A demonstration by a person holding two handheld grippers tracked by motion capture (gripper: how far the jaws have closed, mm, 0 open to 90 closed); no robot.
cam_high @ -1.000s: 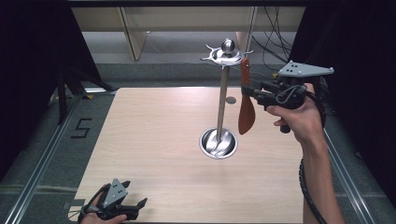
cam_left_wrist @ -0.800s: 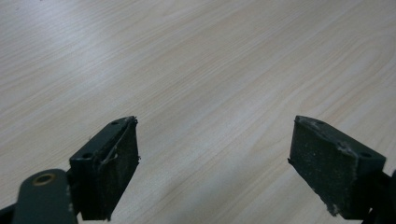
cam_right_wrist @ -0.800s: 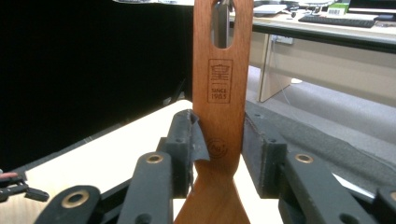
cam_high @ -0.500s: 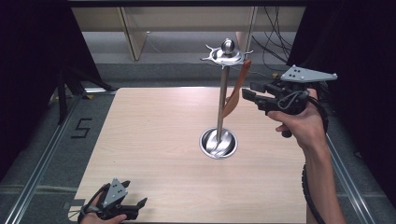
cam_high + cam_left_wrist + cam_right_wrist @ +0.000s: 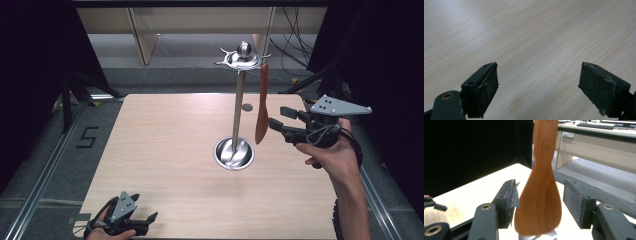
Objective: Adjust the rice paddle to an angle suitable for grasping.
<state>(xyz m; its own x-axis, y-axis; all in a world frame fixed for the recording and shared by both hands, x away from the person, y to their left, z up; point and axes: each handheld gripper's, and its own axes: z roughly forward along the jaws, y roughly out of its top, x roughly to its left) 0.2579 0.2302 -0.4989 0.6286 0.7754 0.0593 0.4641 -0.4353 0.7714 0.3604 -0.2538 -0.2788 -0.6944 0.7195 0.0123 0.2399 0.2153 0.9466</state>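
Note:
A tall metal stand (image 5: 238, 100) with a ring of hooks on top rises from a shiny bowl base (image 5: 233, 153) on the wooden table (image 5: 165, 140). From a hook on its right side hangs a reddish wooden spatula (image 5: 261, 112), blade down. My right gripper (image 5: 278, 118) is open just right of the blade, level with its lower part. In the right gripper view the spatula (image 5: 541, 195) stands between the spread jaws of the right gripper (image 5: 540, 192), with a gap on each side. My left gripper (image 5: 149, 223) rests open at the table's near left edge, with bare wood under the left gripper (image 5: 539, 80).
A small round hole or disc (image 5: 247, 107) lies on the table behind the stand. Metal rails (image 5: 45, 175) run along both sides of the table. Desks and loose cables (image 5: 295, 45) stand beyond the far edge.
My right gripper has dropped lower and drawn slightly right, away from the stand's top. The spatula, tilted and swinging before, now hangs straight. The left gripper has stayed still.

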